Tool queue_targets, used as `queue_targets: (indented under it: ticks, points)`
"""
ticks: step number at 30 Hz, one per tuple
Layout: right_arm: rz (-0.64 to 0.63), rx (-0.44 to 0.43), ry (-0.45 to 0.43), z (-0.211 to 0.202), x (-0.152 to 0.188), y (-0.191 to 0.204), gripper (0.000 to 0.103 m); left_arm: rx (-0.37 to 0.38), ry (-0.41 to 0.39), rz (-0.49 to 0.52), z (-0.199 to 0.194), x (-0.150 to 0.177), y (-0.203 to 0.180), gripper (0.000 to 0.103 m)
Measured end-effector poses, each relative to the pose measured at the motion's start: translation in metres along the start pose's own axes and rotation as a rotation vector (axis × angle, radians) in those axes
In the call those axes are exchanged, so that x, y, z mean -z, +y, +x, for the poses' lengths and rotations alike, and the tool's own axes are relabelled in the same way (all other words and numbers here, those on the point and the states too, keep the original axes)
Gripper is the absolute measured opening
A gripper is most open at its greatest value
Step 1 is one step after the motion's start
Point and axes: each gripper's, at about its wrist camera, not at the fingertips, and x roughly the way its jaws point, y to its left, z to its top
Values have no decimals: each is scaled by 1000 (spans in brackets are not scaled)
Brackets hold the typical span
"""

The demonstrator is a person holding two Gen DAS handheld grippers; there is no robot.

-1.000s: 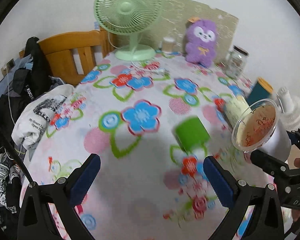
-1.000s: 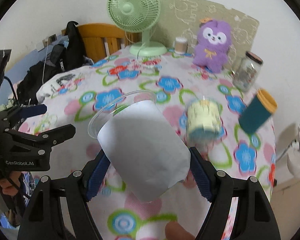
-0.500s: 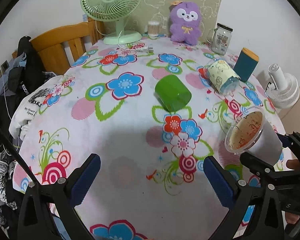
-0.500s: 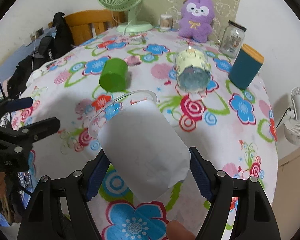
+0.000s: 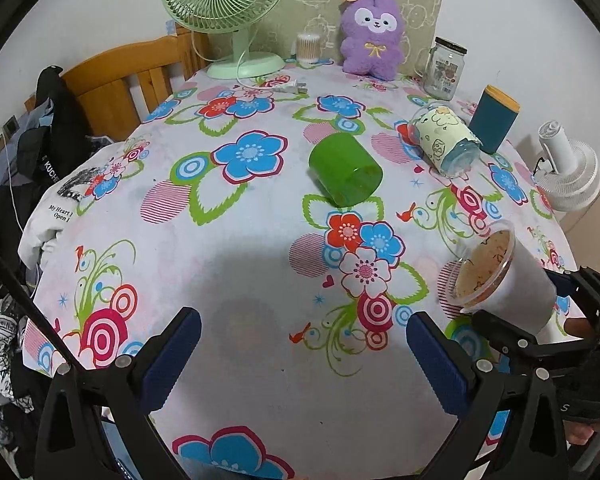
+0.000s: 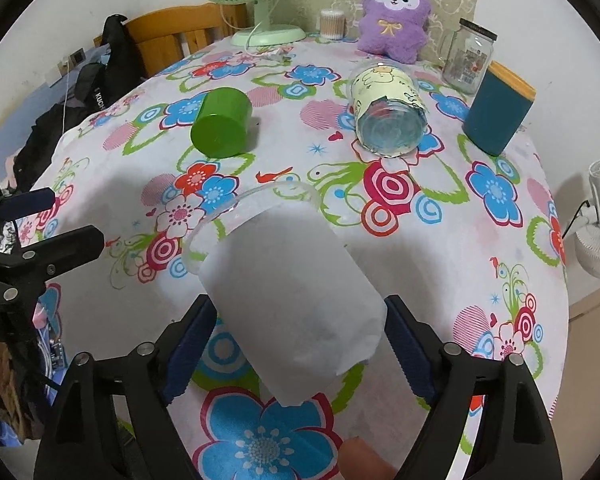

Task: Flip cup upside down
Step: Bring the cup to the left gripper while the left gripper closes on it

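Note:
My right gripper (image 6: pixel 300 344) is shut on a clear plastic cup with a white paper sleeve (image 6: pixel 288 300). The cup is tilted, its open rim pointing forward and down toward the flowered tablecloth. In the left wrist view the same cup (image 5: pixel 504 280) shows at the right, mouth facing left, held low over the cloth near the front right edge by the right gripper (image 5: pixel 540 320). My left gripper (image 5: pixel 300 356) is open and empty above the table's front edge.
A green cup (image 5: pixel 344 168) and a yellow-sleeved clear cup (image 5: pixel 444 140) lie on their sides mid-table. A teal canister (image 5: pixel 494 120), glass jar (image 5: pixel 446 68), purple plush (image 5: pixel 372 36) and green fan (image 5: pixel 228 4) stand behind. A wooden chair (image 5: pixel 120 88) with clothes is at left.
Both grippers have pulled back toward the table's front edge. The held cup has come lower over the cloth, still tilted the same way in the right gripper.

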Motion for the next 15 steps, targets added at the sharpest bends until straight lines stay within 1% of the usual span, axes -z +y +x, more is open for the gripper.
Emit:
queue_targets:
  ticks: [6, 9, 11, 13, 15]
  points:
    - [30, -67, -20, -24, -2, -14, 89, 36, -5, -7, -14, -4, -8, 103]
    - [47, -90, -50, -42, 0, -25, 90, 65, -11, -10, -23, -6, -18, 103]
    - [48, -79, -80, -56, 5, -36, 91, 91, -10, -11, -28, -7, -26, 103]
    - [51, -48, -101, -65, 11, -47, 94, 109, -6, -6, -31, -8, -39, 103]
    - [62, -17, -113, -73, 20, -62, 94, 123, 0, 1, -32, -9, -52, 103]
